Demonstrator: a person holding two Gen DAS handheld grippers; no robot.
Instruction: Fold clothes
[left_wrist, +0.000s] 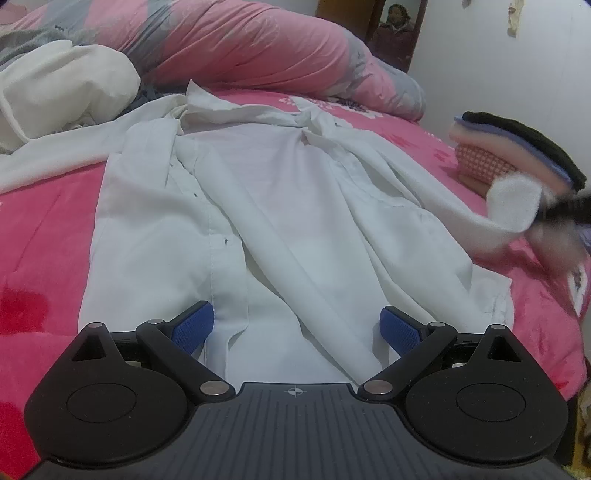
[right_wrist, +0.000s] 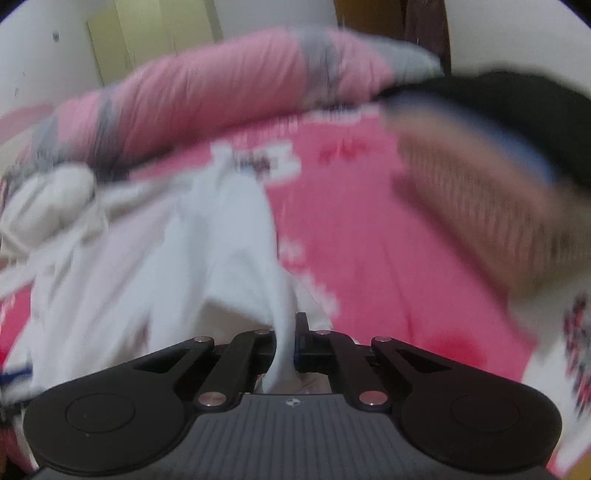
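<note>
A white shirt (left_wrist: 280, 206) lies spread over the middle of the bed (left_wrist: 44, 236), front up and unbuttoned, collar toward the far edge where a rolled pink-and-grey quilt (left_wrist: 236, 40) is pushed back out of the way, hem toward the near edge. The left gripper (left_wrist: 297, 326) hangs just above the hem with its blue-padded fingers (left_wrist: 194, 326) spread wide and nothing between them, as if poised over the lower edge to pin or pick it up. The right gripper (right_wrist: 285, 345) has its fingers drawn close together on a strip of the shirt's white cloth; from the left wrist view that looks to be the sleeve cuff (left_wrist: 511, 201), lifted off the bed on the shirt's right side, near the right-hand edge. Both views of that hand are smeared with motion, so it seems to be travelling with the cloth. My guess is the sleeve is being carried across the body of the shirt, though the blur doesn't settle the direction. At the right edge of the bed a stack of folded clothes (left_wrist: 517, 151) sits tidy, black on top, then blue and pale layers, and a checked piece below, presumably where finished items go. At the far left corner a heap of cream and grey garments (left_wrist: 62, 88) lies loose and unfolded, touching the shirt's other sleeve. The open plackets are wrinkled and overlap unevenly, which could make any fold come out lopsided unless smoothed.
</note>
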